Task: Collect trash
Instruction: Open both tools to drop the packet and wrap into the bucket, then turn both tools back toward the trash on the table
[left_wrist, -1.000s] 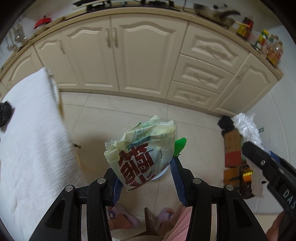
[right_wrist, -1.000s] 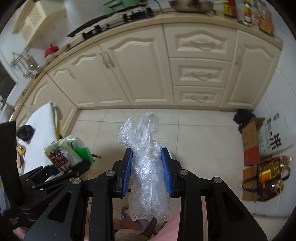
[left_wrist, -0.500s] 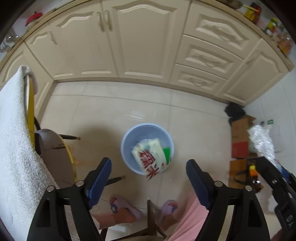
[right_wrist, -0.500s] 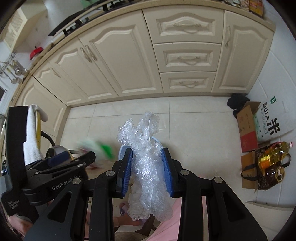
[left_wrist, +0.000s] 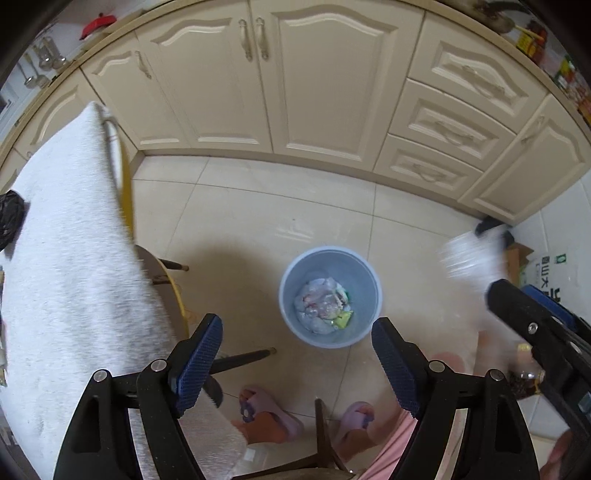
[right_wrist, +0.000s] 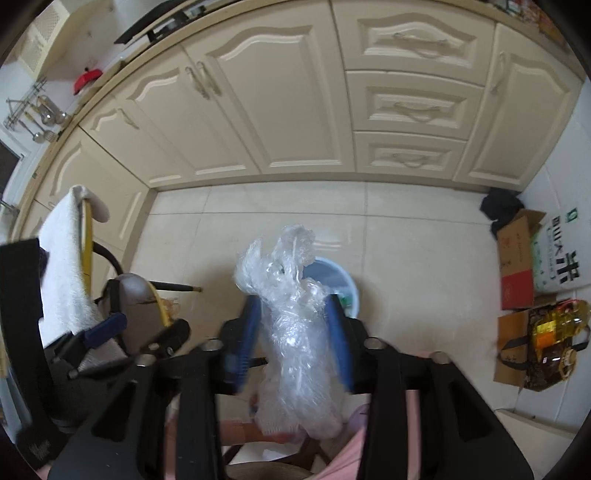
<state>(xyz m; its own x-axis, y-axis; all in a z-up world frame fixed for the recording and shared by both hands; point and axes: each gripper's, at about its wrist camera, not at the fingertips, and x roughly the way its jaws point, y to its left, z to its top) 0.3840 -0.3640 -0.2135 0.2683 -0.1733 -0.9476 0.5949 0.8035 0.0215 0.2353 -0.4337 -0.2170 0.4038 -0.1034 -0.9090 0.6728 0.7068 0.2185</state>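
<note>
A light blue bin (left_wrist: 286, 295) stands on the tiled floor and holds crumpled wrappers (left_wrist: 323, 304), among them the green and white snack bag. My left gripper (left_wrist: 297, 325) hangs open and empty just above it. In the right wrist view a wad of clear bubble wrap (right_wrist: 295, 325) sits between the blue pads of my right gripper (right_wrist: 293, 314). Those jaws are opening and the blurred pads stand just off the wrap. The bin (right_wrist: 349, 288) peeks out behind the wrap. In the left wrist view the right gripper (left_wrist: 517, 306) shows at the far right, with the wrap (left_wrist: 469, 258) a blur.
A table under a white towel (left_wrist: 66, 277) fills the left. Dark chair legs (left_wrist: 240, 358) and a person's feet in purple slippers (left_wrist: 269, 406) are below the bin. Cardboard boxes (right_wrist: 517, 258) and an oil bottle (right_wrist: 554, 328) sit at the right wall. Cream cabinets (left_wrist: 314, 92) run behind.
My left gripper opened and the snack bag fell into the bin. The right jaws have spread away from the bubble wrap. Both grippers have sunk towards the floor.
</note>
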